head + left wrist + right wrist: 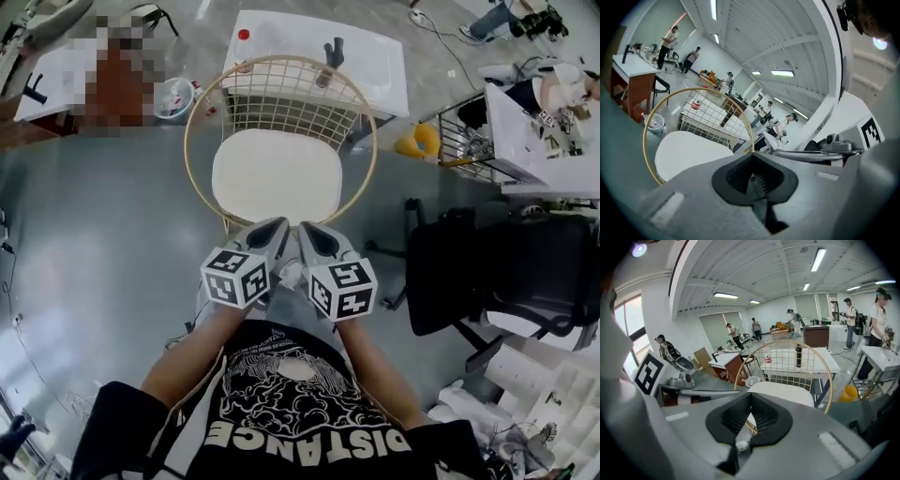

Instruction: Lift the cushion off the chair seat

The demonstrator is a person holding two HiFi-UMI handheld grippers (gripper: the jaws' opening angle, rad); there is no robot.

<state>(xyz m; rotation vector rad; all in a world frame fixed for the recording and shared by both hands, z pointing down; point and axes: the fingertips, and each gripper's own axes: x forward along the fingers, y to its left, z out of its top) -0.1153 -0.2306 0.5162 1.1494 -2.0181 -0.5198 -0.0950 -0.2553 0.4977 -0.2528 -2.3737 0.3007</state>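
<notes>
Hovering side by side, the left gripper (275,228) and right gripper (311,232) both have their jaws pressed together with nothing between them, tips aimed toward 12 o'clock at the near edge of the chair (349,141). The white cushion (277,173) lies flat on the seat just past the tips, ringed by the gold hoop (190,150), and neither gripper appears to touch it yet. The wire back (291,103) rises at 12 o'clock beyond it, with a white bench (281,33) further off. The likely trouble is that closed jaws would only shove the cushion toward the back, or that a jaw could snag the hoop at 6 o'clock. With both grips so close together on one edge, the cushion may sag and slide free.
</notes>
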